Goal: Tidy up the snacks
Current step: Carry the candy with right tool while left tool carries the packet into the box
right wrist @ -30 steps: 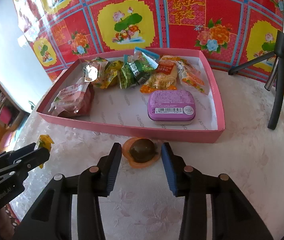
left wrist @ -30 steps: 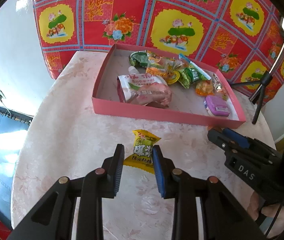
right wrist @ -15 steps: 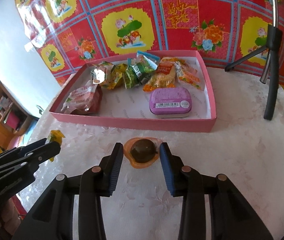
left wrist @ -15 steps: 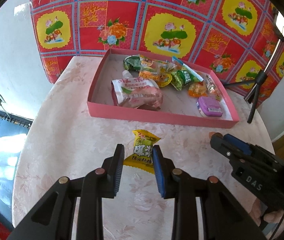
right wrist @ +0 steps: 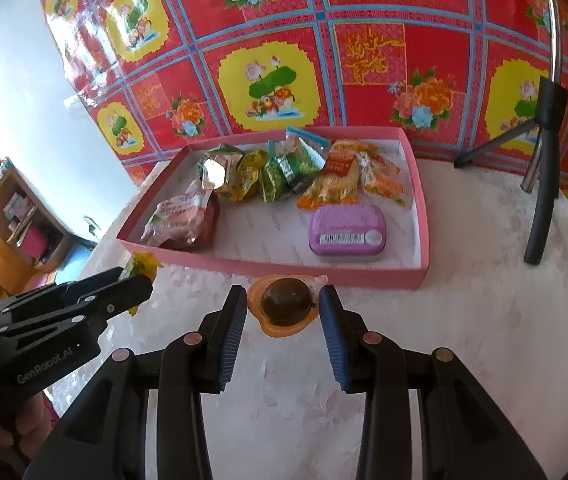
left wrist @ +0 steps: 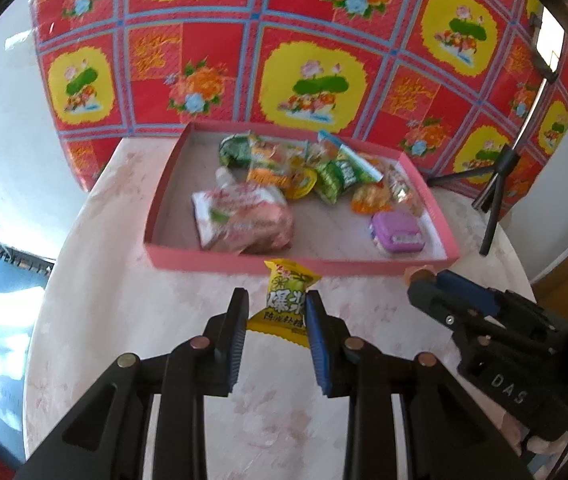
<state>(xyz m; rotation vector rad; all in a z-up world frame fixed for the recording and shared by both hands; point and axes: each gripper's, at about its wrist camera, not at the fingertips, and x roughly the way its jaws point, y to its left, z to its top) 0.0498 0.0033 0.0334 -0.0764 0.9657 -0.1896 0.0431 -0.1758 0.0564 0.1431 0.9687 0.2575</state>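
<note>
Left hand-held gripper [left wrist: 276,320] grips yellow packet [left wrist: 287,304]; right hand-held gripper [right wrist: 283,312] grips jelly cup [right wrist: 285,307]. Pink box [right wrist: 268,268] w/ snacks sits just ahead.

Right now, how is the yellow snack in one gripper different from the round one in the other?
The yellow packet is a flat, crinkly pouch with green printing; the jelly cup is a round orange cup with a dark centre. The packet sits in the left gripper, the cup in the right gripper. Both are outside the pink tray.
</note>
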